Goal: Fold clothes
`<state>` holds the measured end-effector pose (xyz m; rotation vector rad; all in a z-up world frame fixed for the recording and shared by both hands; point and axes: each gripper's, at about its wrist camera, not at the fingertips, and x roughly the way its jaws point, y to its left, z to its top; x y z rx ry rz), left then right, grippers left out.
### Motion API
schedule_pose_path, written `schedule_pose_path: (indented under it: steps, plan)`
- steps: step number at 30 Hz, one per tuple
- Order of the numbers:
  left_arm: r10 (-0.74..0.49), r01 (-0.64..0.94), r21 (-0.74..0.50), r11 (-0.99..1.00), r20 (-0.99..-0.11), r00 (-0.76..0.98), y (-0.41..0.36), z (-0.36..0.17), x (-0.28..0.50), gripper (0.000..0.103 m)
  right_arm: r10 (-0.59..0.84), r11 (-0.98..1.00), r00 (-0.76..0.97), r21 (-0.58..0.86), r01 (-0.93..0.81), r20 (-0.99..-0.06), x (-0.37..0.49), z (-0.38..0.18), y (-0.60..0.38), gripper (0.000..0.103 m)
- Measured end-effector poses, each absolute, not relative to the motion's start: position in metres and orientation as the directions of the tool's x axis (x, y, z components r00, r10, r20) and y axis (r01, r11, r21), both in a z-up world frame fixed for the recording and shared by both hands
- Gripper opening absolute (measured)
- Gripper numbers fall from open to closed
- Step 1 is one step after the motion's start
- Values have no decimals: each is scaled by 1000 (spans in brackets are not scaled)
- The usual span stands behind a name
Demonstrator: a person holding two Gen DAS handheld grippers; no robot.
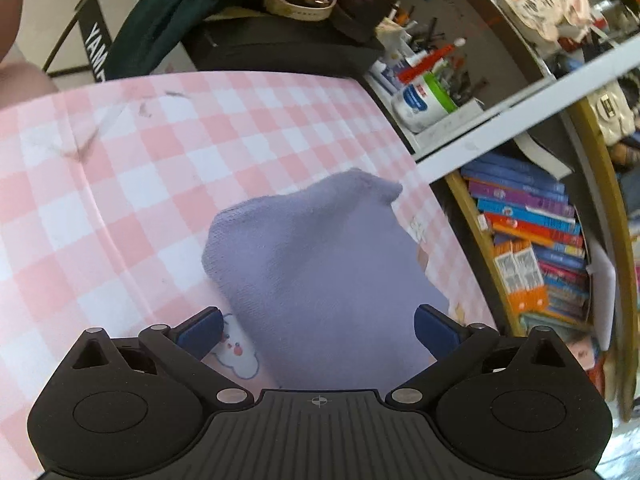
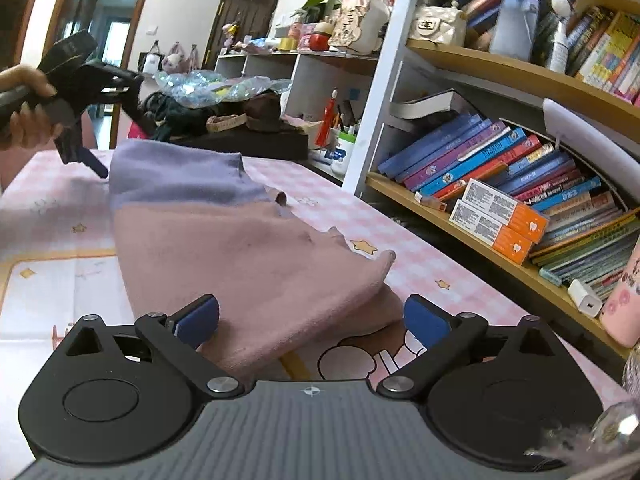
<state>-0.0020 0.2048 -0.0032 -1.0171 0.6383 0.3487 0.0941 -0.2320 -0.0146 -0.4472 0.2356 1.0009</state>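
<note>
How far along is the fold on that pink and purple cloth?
Done, it seems: the cloth lies on the checked table cover doubled over, edges roughly stacked. In hand: nothing; the right gripper is open around the near pink corner, and the left gripper is open above the purple end. Left: perhaps one more fold and smoothing.

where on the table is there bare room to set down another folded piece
Free: pink checked tablecloth left of the folded purple-and-pink cloth, up to the far edge. Crowded: the far end's dark bag pile and the bookshelf side, a narrow strip.
</note>
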Motion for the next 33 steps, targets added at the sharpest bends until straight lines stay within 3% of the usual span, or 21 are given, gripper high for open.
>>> schedule_pose_path:
  steps: [5, 10, 13, 19, 21, 27, 33]
  plan:
    - [10, -540, -686, 486, -614, 789, 203, -7, -2, 82, 748, 452, 522, -262, -853, -409, 95, -17, -228, 103]
    - [49, -561, -711, 424, -601, 798, 210, -16, -14, 41, 744, 434, 513, -275, -858, -428, 93, -19, -224, 103]
    - [69, -560, -718, 412, -589, 805, 210, -19, -21, 27, 742, 429, 511, -278, -860, -434, 92, -20, -223, 103]
    - [73, -312, -596, 740, -390, 918, 158, 31, -21, 29, 739, 428, 510, -278, -860, -441, 93, -21, -221, 103]
    - [73, -304, -554, 775, -399, 914, 151, 36, -17, 35, 739, 427, 508, -276, -861, -442, 93, -21, -221, 103]
    - [94, -461, -637, 618, -523, 847, 184, 11, -9, 34, 739, 427, 509, -276, -861, -442, 93, -22, -221, 103]
    - [104, -534, -624, 571, -589, 801, 189, -4, -1, 34, 739, 428, 509, -276, -861, -442, 92, -22, -221, 103]
